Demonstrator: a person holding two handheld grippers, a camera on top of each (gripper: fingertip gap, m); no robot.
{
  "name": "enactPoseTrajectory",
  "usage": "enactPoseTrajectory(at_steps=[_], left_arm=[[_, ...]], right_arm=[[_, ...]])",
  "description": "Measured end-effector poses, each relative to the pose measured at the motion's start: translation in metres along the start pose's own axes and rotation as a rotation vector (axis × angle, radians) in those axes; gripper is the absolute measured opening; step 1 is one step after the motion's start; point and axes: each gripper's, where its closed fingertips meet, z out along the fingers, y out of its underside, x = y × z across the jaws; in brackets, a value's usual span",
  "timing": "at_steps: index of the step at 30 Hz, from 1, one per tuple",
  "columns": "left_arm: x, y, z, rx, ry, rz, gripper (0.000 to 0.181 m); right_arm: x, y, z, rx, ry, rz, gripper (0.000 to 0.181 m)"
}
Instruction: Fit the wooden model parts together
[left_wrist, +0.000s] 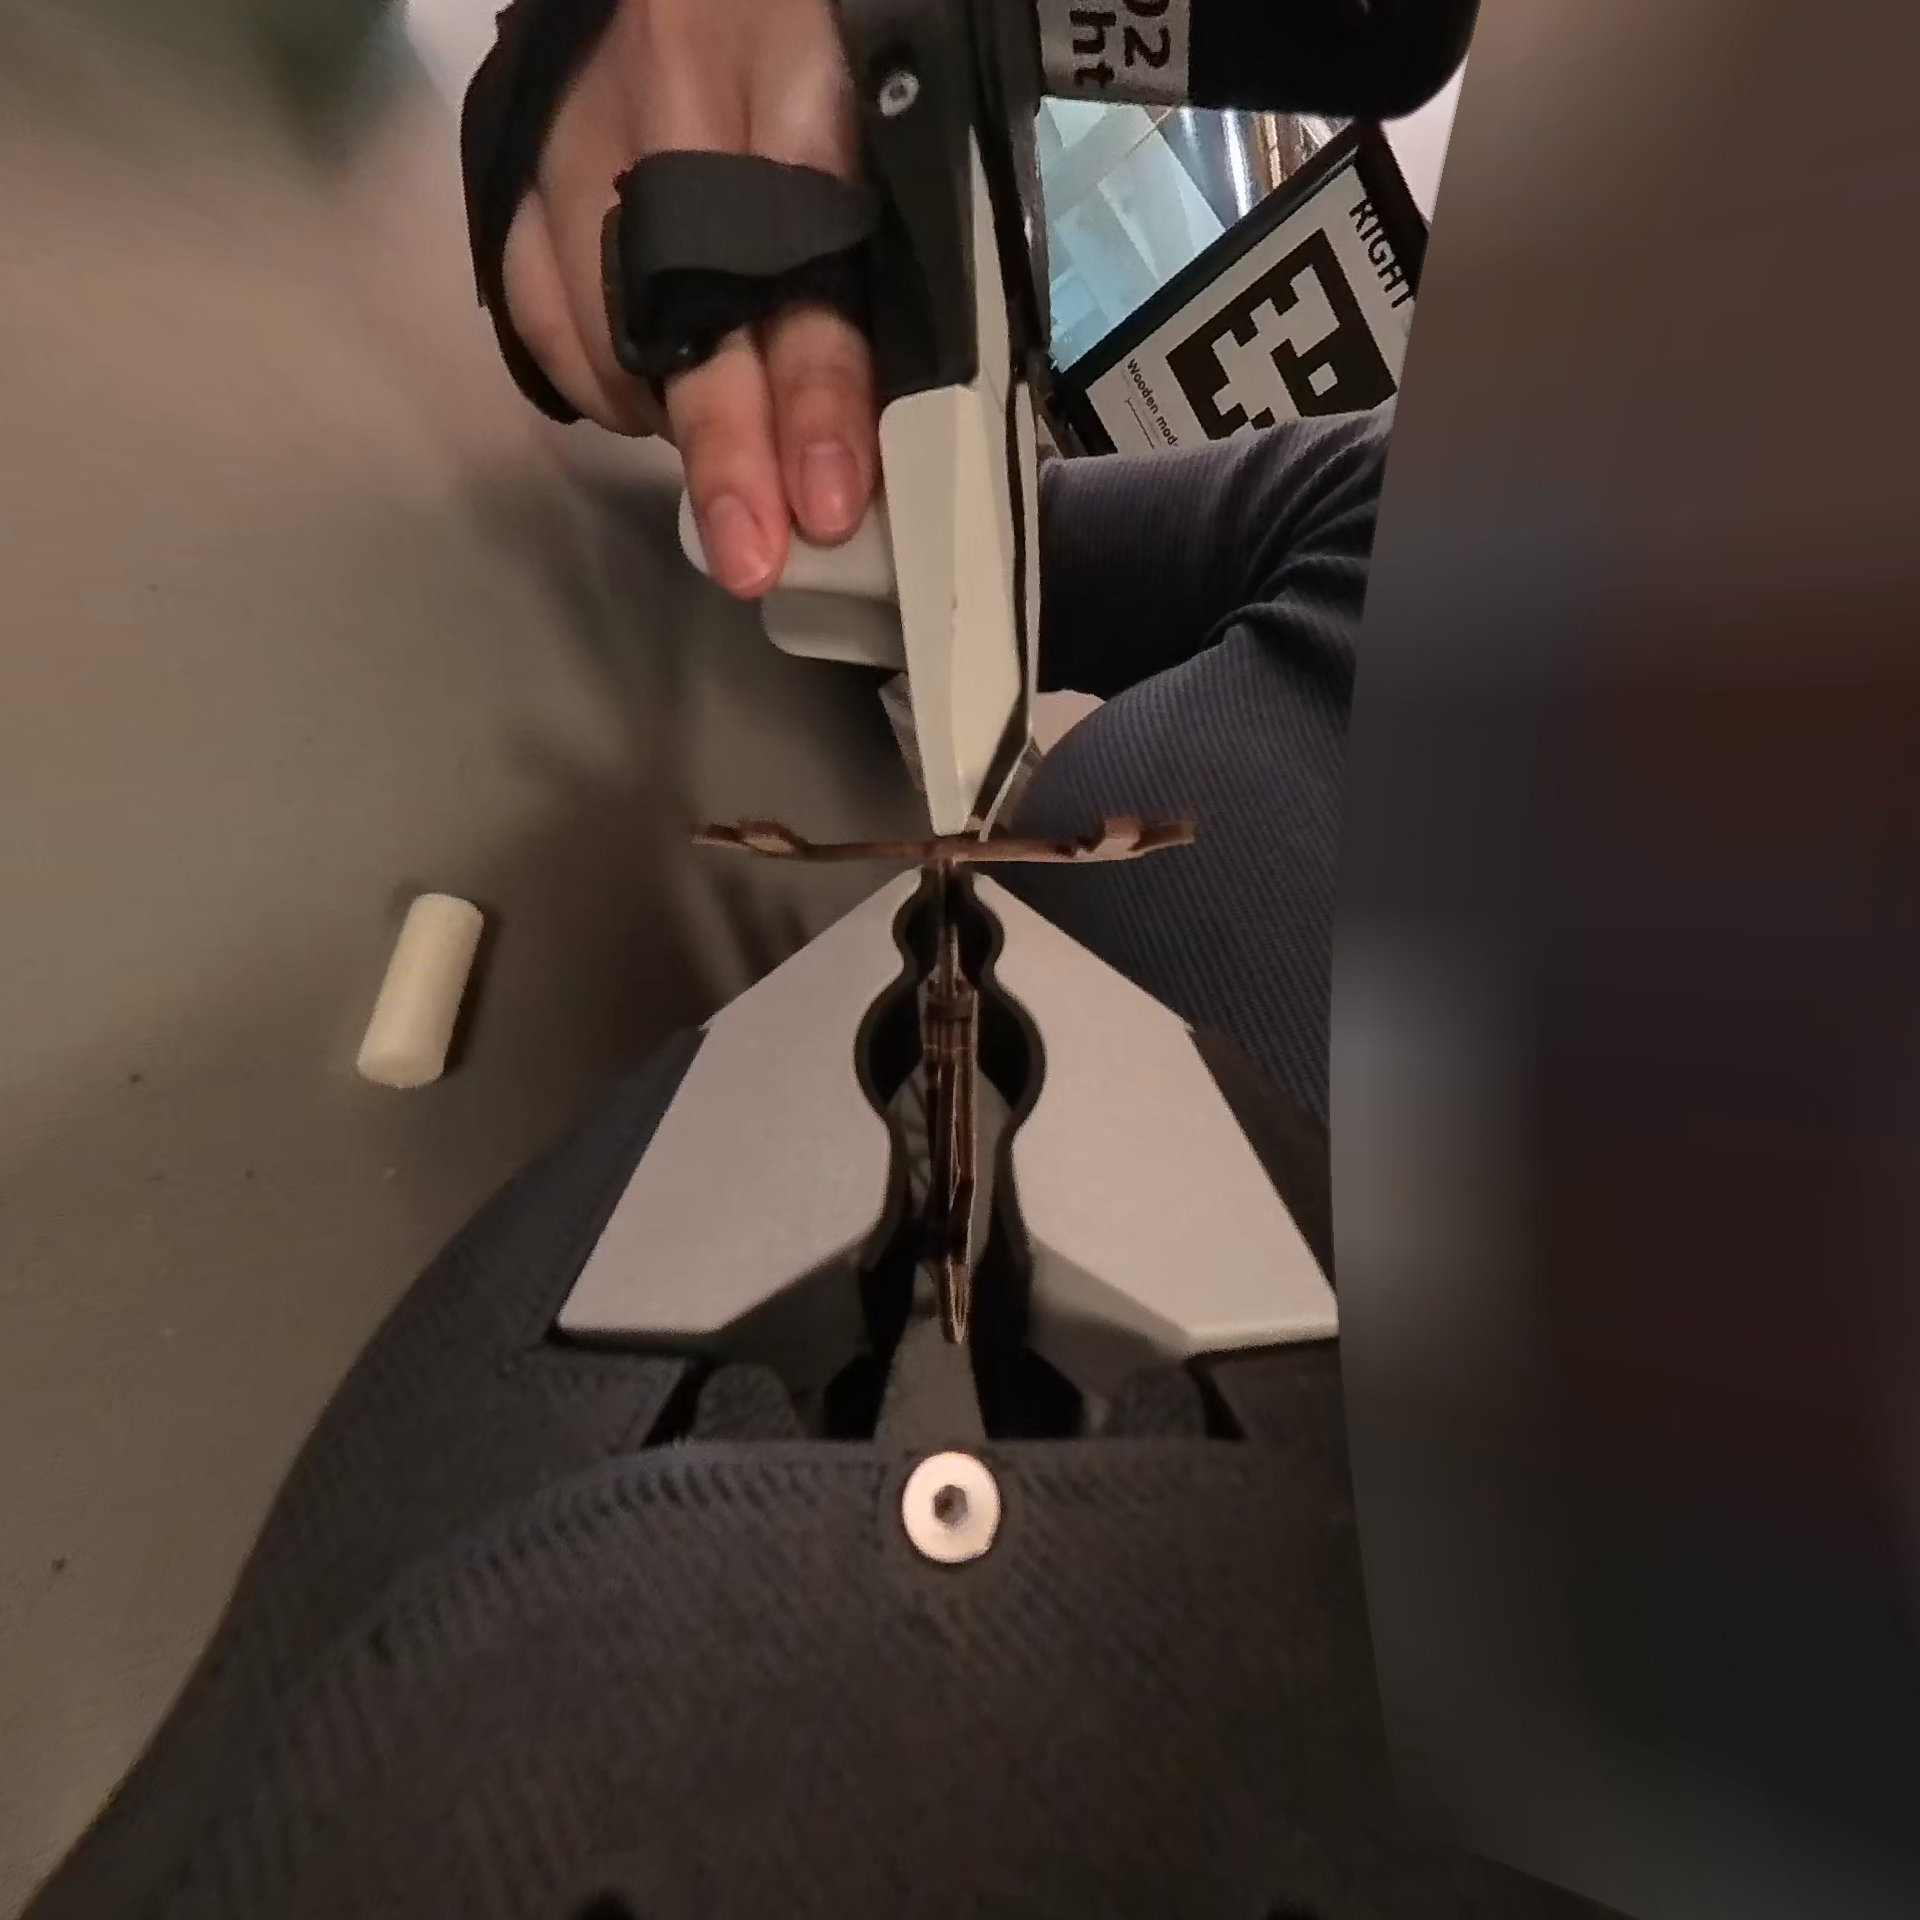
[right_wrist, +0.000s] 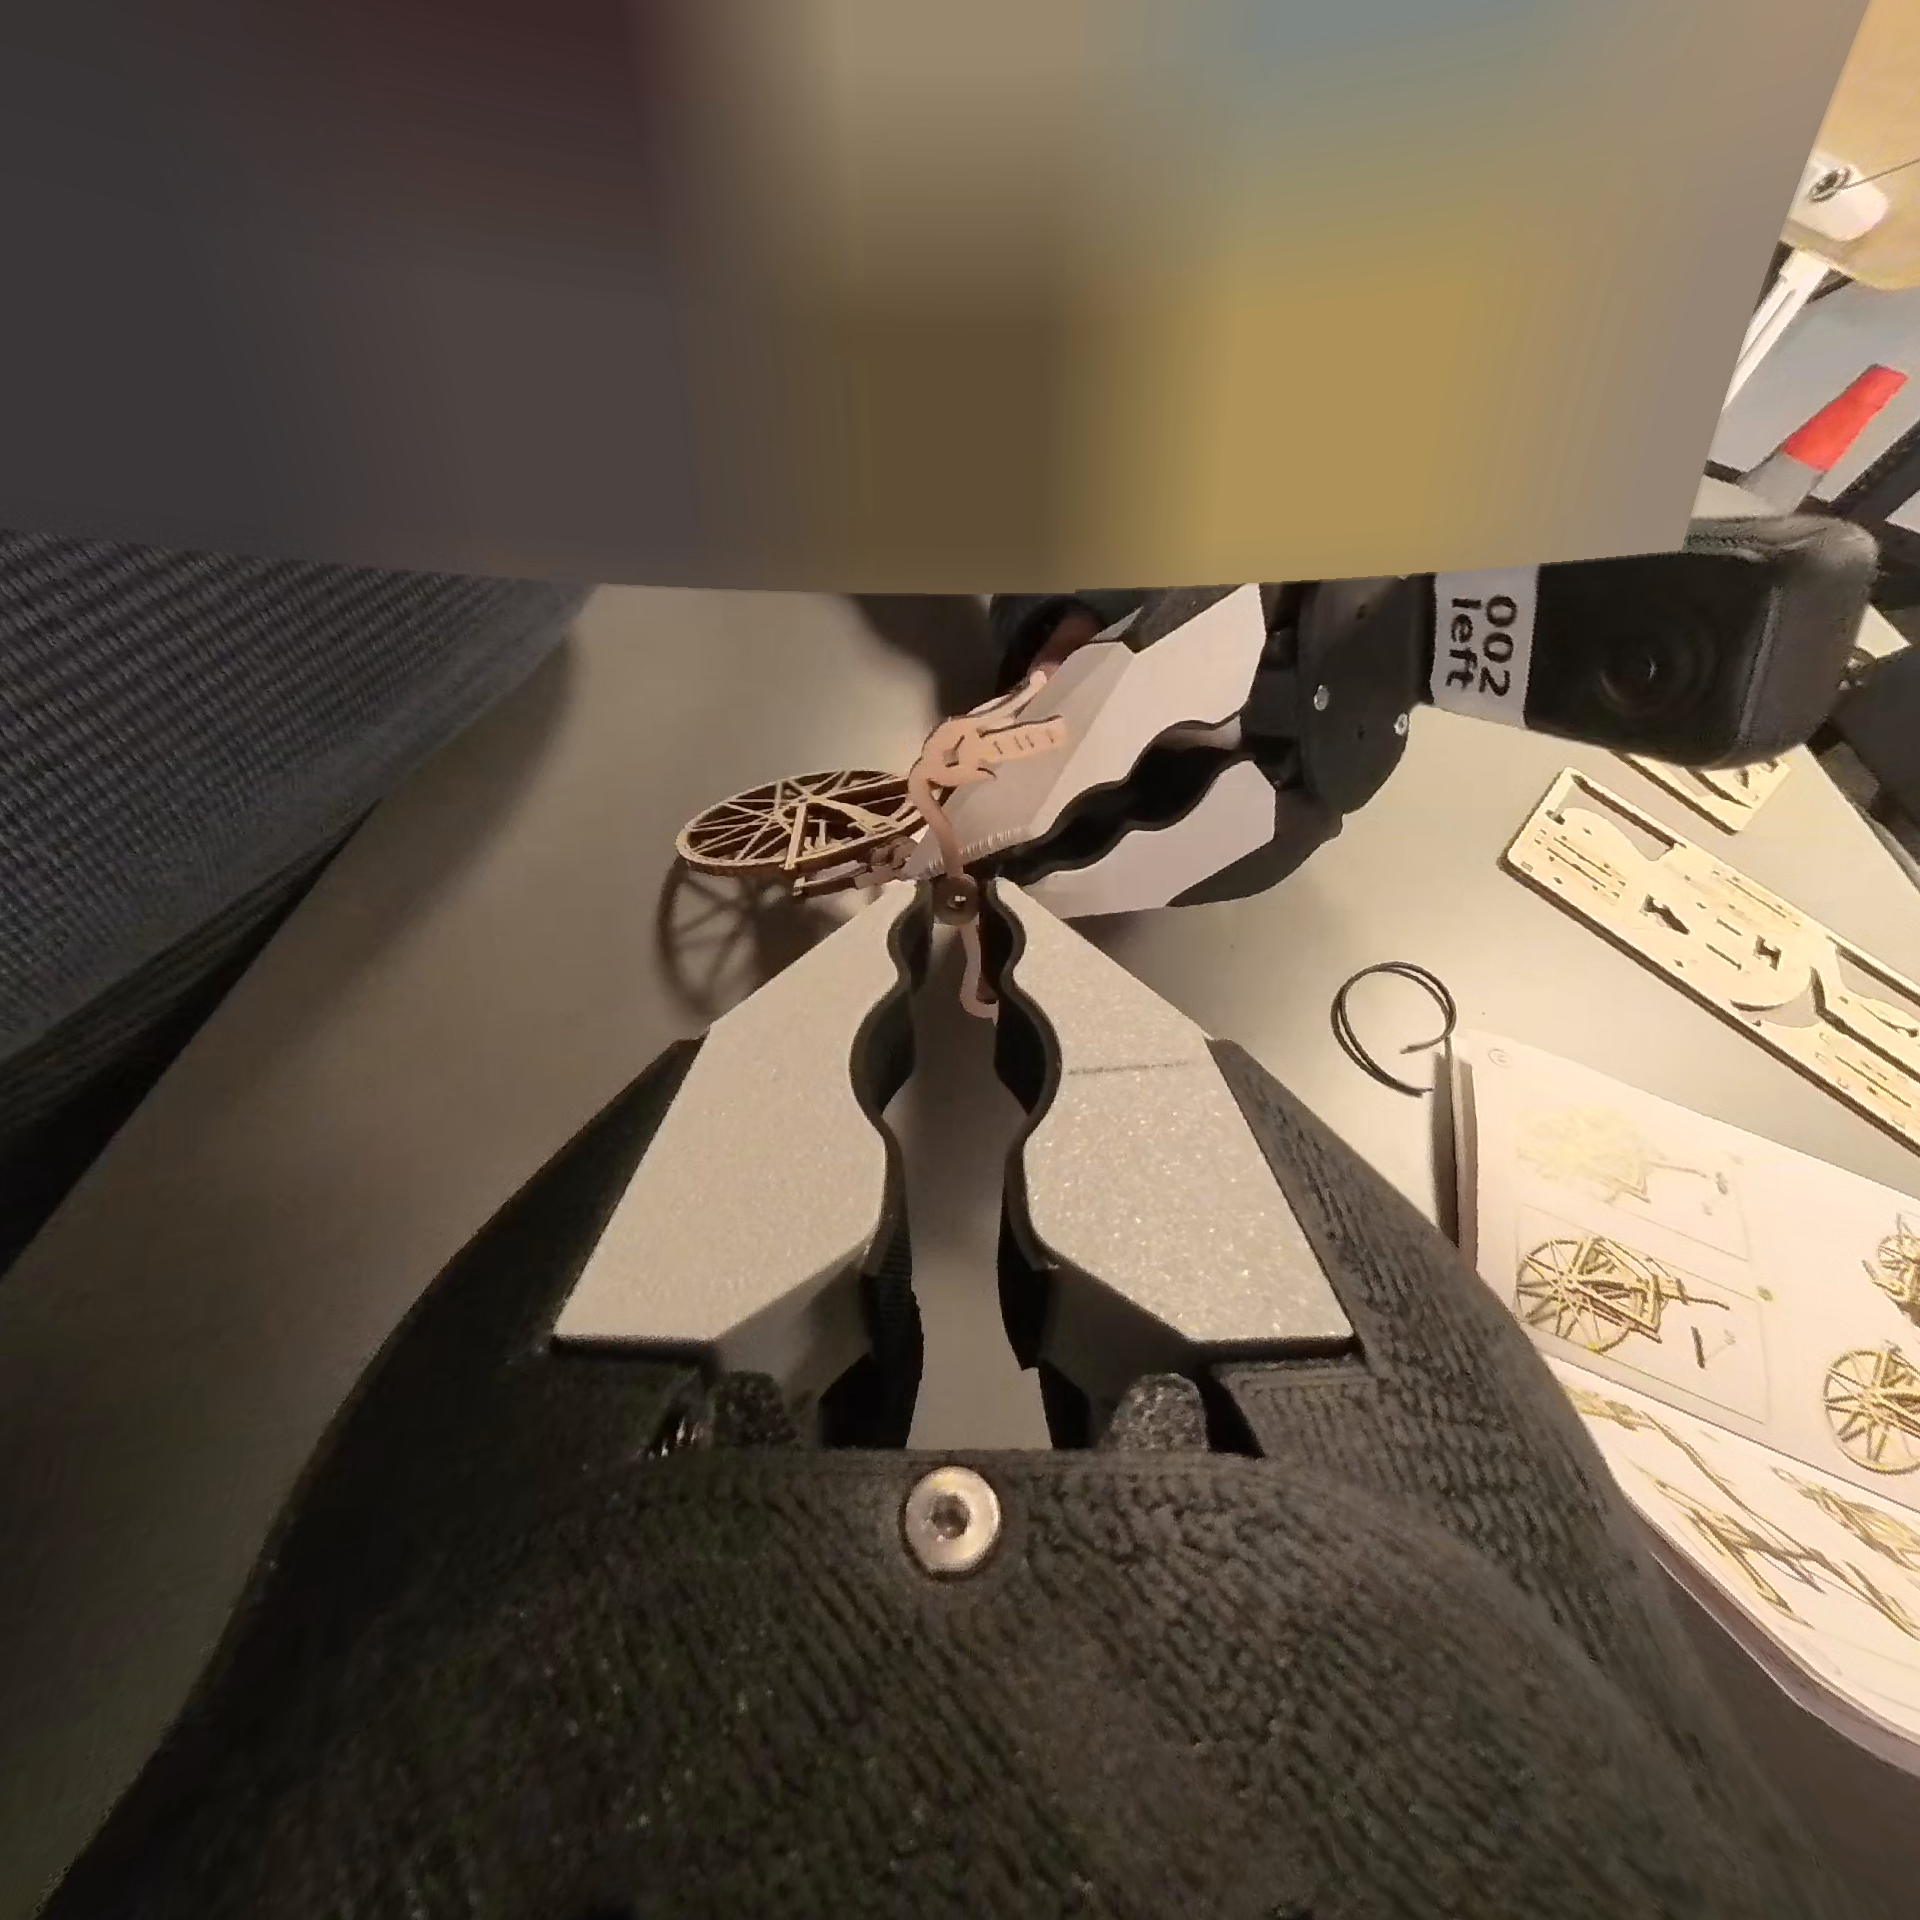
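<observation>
In the left wrist view my left gripper (left_wrist: 945, 883) is shut on the wooden wheel model (left_wrist: 951, 1091), seen edge-on between the fingers. My right gripper (left_wrist: 971, 823) comes down from above, shut on a thin curved wooden piece (left_wrist: 1101, 840) that lies crosswise at the model's tip. In the right wrist view my right gripper (right_wrist: 951, 899) pinches this curved piece (right_wrist: 987, 743) near its middle. The left gripper (right_wrist: 940, 847) holds the spoked wheel model (right_wrist: 790, 821) just above the grey table (right_wrist: 468, 987), tip to tip with the right one.
A white cylinder (left_wrist: 421, 992) lies on the table. Wooden part sheets (right_wrist: 1714, 935), a black wire loop (right_wrist: 1392, 1023) and an instruction sheet (right_wrist: 1662, 1299) lie at the right. A marker card (left_wrist: 1278, 343) stands behind. A person's hand (left_wrist: 727, 312) and ribbed sleeve (left_wrist: 1195, 623) are close. Both grippers' tips are close together, under 4 cm apart. Left tips and right tips are each some 8 centimetres from the white cylinder (left_wrist: 421, 992).
</observation>
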Motion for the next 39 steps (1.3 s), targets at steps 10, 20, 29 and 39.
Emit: enactPoseTrajectory(at_steps=[10, 20, 29, 39], left_arm=[[-0.004, 0.000, 0.000, -0.006, -0.011, -0.022, 0.002], [-0.011, 0.007, 0.004, -0.047, -0.059, -0.041, 0.002], [-0.015, 0.009, 0.006, -0.060, -0.081, -0.049, 0.002], [-0.015, 0.012, 0.007, -0.075, -0.082, -0.051, 0.002]], right_arm=[[0.008, 0.017, -0.008, -0.096, 0.041, 0.008, 0.006], [-0.015, 0.092, -0.052, -0.825, -0.160, 0.051, 0.006], [-0.018, 0.093, -0.054, -0.954, -0.219, 0.118, 0.014], [-0.012, 0.095, -0.053, -0.973, -0.089, 0.173, 0.018]])
